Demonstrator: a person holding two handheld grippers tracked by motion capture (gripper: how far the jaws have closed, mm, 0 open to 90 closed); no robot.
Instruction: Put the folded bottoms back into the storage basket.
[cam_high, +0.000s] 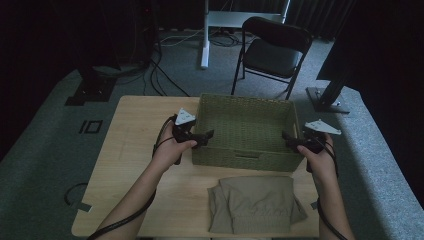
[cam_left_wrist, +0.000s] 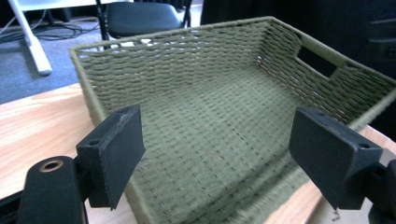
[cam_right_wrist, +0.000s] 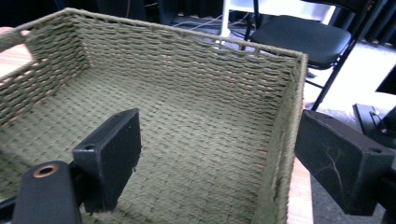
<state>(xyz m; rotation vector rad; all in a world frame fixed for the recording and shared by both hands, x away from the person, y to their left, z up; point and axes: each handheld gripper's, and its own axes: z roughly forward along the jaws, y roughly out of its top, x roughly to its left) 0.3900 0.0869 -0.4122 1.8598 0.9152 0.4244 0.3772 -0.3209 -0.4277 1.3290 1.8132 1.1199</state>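
An empty green woven basket (cam_high: 245, 98) stands on the wooden table (cam_high: 135, 130). My left gripper (cam_high: 207, 136) is at its left wall near the front corner. In the left gripper view the jaws stand wide, my left gripper (cam_left_wrist: 219, 140) hovering over the basket's (cam_left_wrist: 177, 51) near corner with nothing pinched. My right gripper (cam_high: 287, 137) is at the right wall. In the right gripper view my right gripper (cam_right_wrist: 219, 140) is open astride that wall (cam_right_wrist: 285, 140), one jaw inside the basket and one outside, with gaps on both sides. A folded khaki garment (cam_high: 255, 202) lies in front of the basket.
A black folding chair (cam_high: 272, 50) and a white desk leg (cam_high: 204, 35) stand on the carpet beyond the table. Cables run across the floor at the back left. Bare tabletop lies left of the basket. The table's right edge is close beside the right hand.
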